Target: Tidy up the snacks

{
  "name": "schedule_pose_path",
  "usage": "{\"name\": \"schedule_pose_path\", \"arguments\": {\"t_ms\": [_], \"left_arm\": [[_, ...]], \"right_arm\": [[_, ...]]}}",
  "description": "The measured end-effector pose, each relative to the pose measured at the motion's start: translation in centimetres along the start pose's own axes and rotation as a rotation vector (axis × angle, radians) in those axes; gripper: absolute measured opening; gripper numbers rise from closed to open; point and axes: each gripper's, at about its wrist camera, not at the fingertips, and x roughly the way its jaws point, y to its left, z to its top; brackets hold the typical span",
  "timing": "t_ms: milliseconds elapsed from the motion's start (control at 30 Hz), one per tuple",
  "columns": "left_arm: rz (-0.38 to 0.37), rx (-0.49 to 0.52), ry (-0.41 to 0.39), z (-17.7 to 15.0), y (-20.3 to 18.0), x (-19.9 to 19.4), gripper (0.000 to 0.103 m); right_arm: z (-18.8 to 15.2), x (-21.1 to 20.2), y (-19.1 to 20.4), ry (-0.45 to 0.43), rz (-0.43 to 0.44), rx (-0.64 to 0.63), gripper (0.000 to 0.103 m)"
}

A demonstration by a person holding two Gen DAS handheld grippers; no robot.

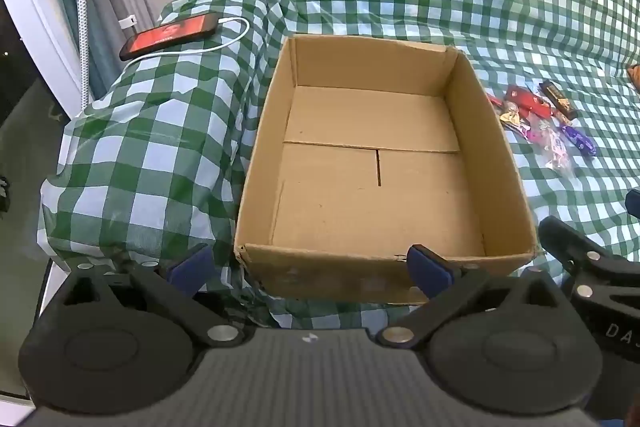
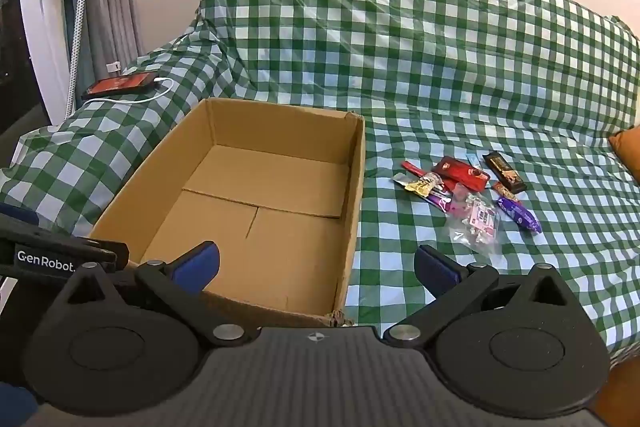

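Note:
An open cardboard box (image 1: 500, 163) (image 2: 356, 187) with nothing in it sits on a green-and-white checked cloth. To its right lies a small pile of wrapped snacks (image 1: 536, 115) (image 2: 468, 187): a red packet (image 2: 464, 169), a dark bar (image 2: 503, 167), a purple bar (image 2: 520, 214), a clear bag (image 2: 478, 223). My left gripper (image 1: 310, 269) hangs open over the box's near wall, nothing between its blue pads. My right gripper (image 2: 316, 269) is open too, above the box's near right corner, short of the snacks. Part of the right gripper's black body (image 1: 592, 267) shows in the left wrist view.
A phone (image 1: 170, 35) (image 2: 120, 85) on a white charging cable lies on the covered armrest, left of the box. Curtains and a white frame stand at the far left. An orange cushion (image 2: 626, 151) peeks in at the right. The checked cloth (image 2: 440, 67) rises behind.

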Motion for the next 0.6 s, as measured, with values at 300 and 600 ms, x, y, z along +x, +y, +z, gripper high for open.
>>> {"name": "schedule_pose_path", "arguments": {"t_ms": [300,600], "left_arm": [[0.002,-0.001,0.004,-0.1,0.4,0.4,0.103],[0.002,0.000,0.007,-0.3,0.4,0.6,0.103]], "right_arm": [[0.1,0.2,0.1,0.001,-0.001,-0.004,0.103],[-0.1,0.2,0.3,0.010,-0.004,-0.010,0.103]]}}
